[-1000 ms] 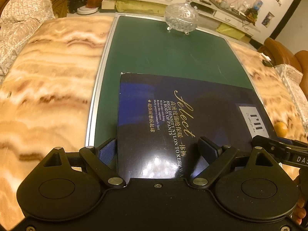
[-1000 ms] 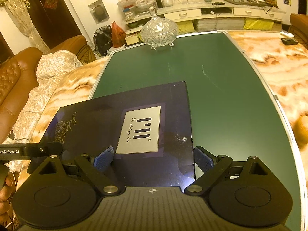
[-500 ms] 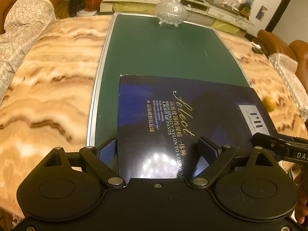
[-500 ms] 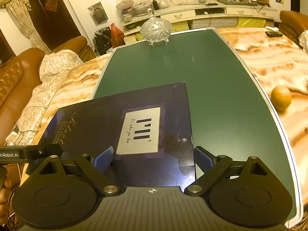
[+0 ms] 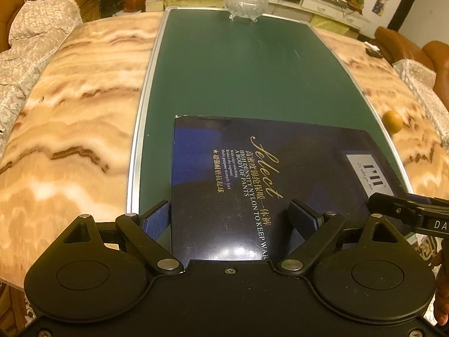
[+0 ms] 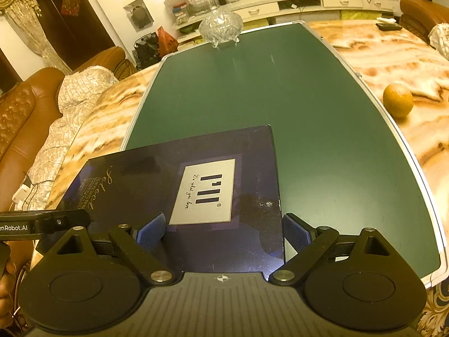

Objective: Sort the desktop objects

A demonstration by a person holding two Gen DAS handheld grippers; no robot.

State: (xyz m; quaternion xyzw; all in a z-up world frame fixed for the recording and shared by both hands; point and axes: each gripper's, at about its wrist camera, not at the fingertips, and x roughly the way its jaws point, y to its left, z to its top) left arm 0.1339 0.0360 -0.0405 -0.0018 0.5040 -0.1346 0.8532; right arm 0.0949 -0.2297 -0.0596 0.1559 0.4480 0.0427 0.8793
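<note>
While both grippers (image 5: 229,216) (image 6: 224,229) stay spread wide astride flat dark-blue cardboard box (image 5: 261,185), view backs off; round orange fruit (image 6: 398,100) now visible; box ungrasped

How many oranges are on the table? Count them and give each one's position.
1. The orange sits on the marble tabletop, just off the right edge of the green board. Others may lie out of view.

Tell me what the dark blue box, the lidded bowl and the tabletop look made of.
Dark blue box: likely glossy printed cardboard; it mirrors the lamps. Lidded bowl: clear cut glass or crystal, faceted and sparkling. Tabletop: polished veined stone, perhaps marble, or an imitation.
</note>
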